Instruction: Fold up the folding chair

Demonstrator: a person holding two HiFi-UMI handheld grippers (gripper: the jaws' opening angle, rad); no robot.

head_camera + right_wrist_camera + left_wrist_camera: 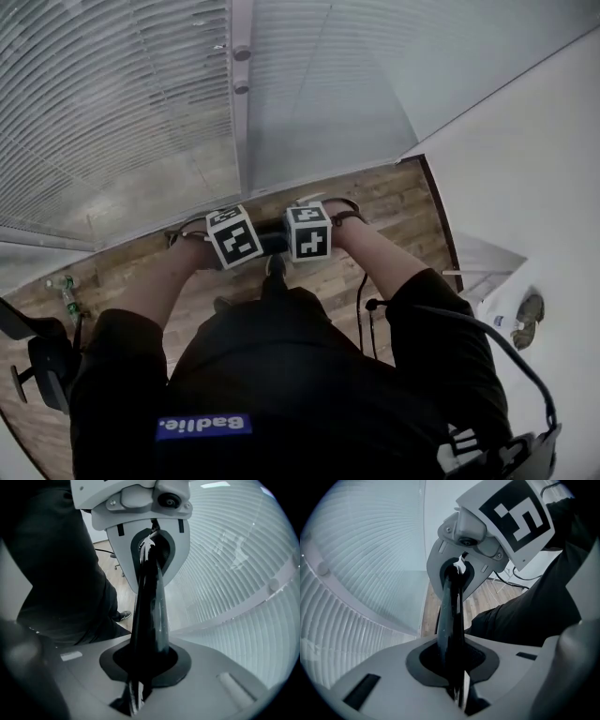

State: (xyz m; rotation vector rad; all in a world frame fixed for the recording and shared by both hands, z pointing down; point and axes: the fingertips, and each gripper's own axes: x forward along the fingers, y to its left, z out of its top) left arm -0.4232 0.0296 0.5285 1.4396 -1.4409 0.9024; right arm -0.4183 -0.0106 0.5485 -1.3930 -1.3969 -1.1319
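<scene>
Close against the person's dark top, both tools sit side by side at waist height, pointing steeply down. The left gripper [457, 684] has its jaws pressed onto a thin, glossy black bar of the folding chair [451, 620], which comes up out of the grey jaw housing and runs straight across to the other tool. The right gripper [136, 691] is clamped on the same bar from the opposite end, so each gripper view looks along the black strip into the face of its partner.

From the head view, the two marker cubes [234, 236] nearly touch, and only a short dark stretch of the bar shows between them. That bar lies level across the front of the body, directly under the jaws of both tools. The rest of the chair is hidden beneath the arms and torso, and I cannot tell how far it is folded.

A black cable [360, 300] hangs down by the right forearm. Below the right tool, a dark shoe [123, 616] stands on the wooden floor [403, 202].

Farther out, a green bottle [67, 292] stands on the planks well to the left. Beyond the floor rises a ribbed, frosted glass wall [122, 112] with a pale vertical post, and a plain white wall [534, 169] closes the scene on the right.
</scene>
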